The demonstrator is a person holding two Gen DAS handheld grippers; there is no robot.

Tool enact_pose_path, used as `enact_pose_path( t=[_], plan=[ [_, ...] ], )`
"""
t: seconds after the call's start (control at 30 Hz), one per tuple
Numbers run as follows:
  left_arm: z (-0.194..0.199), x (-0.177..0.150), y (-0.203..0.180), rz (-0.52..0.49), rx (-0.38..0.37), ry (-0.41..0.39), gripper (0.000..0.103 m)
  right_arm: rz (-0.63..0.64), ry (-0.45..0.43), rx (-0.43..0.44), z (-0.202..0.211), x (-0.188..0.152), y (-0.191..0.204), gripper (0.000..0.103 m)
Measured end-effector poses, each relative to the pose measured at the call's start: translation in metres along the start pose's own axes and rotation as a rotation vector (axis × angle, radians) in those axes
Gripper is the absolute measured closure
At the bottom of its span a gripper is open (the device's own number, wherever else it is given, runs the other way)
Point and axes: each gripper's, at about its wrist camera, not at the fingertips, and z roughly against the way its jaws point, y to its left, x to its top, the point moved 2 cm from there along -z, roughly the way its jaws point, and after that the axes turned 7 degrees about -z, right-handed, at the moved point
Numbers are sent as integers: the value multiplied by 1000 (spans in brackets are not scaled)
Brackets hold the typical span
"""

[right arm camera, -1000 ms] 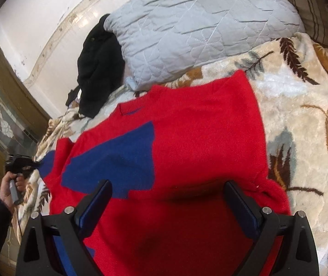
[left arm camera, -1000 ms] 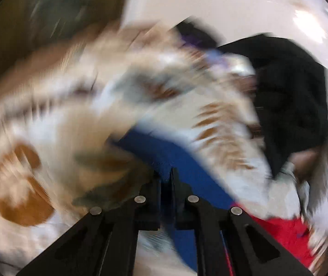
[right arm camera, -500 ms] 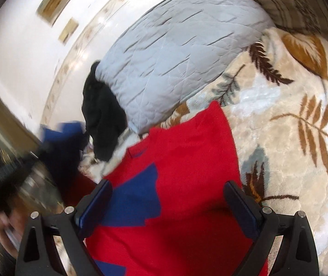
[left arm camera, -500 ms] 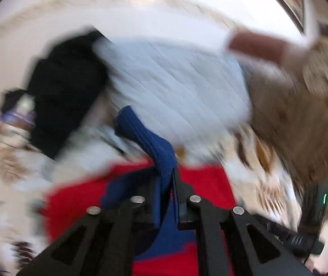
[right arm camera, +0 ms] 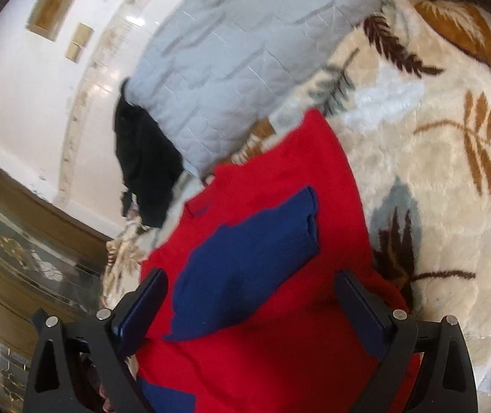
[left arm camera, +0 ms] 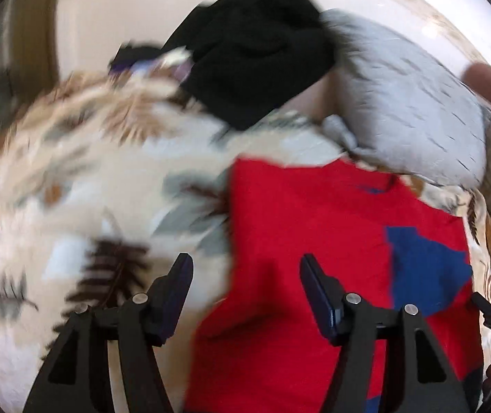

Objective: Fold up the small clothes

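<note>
A red sweater (left arm camera: 307, 227) with blue patches lies flat on a cream leaf-print blanket (left arm camera: 73, 189). Its blue sleeve (right arm camera: 245, 254) is folded across the red body and also shows in the left wrist view (left arm camera: 424, 268). My left gripper (left arm camera: 245, 275) is open and empty, hovering over the sweater's left edge. My right gripper (right arm camera: 250, 292) is open and empty, hovering above the folded sleeve and the lower body of the sweater (right arm camera: 280, 344).
A grey quilted pillow (right arm camera: 245, 62) lies beyond the sweater's collar; it also shows in the left wrist view (left arm camera: 410, 110). Black clothing (left arm camera: 256, 55) is piled next to the pillow. A white wall and a wooden cabinet (right arm camera: 14, 258) stand past the bed's edge.
My left gripper carried the blue sleeve across the sweater, let it go and opened. The sleeve now lies folded on the red body. My right gripper stayed open above the sweater.
</note>
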Motion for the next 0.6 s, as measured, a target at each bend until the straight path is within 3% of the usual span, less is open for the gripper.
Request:
enact_pose_path(
  t=[0.07,0.1,0.17,0.2,0.23,0.4,0.47,0.5,0.57,0.6],
  plan=[
    [-9,-8,9,12,-8,27,38,13,-1,-23,-4,3,3,4],
    [-16,-11,10,14,-18,51,38,30,7,-76,-12,7,2,4],
    [-25,-15,7,18,-32,67,38,44,30,-141,-24,12,2,24],
    [-31,-15,8,19,-37,70,38,94,66,-191,-33,13,8,69],
    [-32,-16,8,23,-44,69,38,121,87,-217,-37,13,12,93],
    [-33,-20,10,30,-70,58,38,373,-80,-272,2,19,82,93],
    [-26,-13,10,30,-81,38,38,363,-19,-363,-15,18,64,89],
    [-22,-7,11,34,-84,18,38,340,66,-418,-32,14,43,84],
    [-20,4,12,26,-91,3,37,266,110,-375,-36,10,22,81],
    [-23,11,13,16,-96,4,34,245,96,-338,-32,11,18,64]
  ],
)
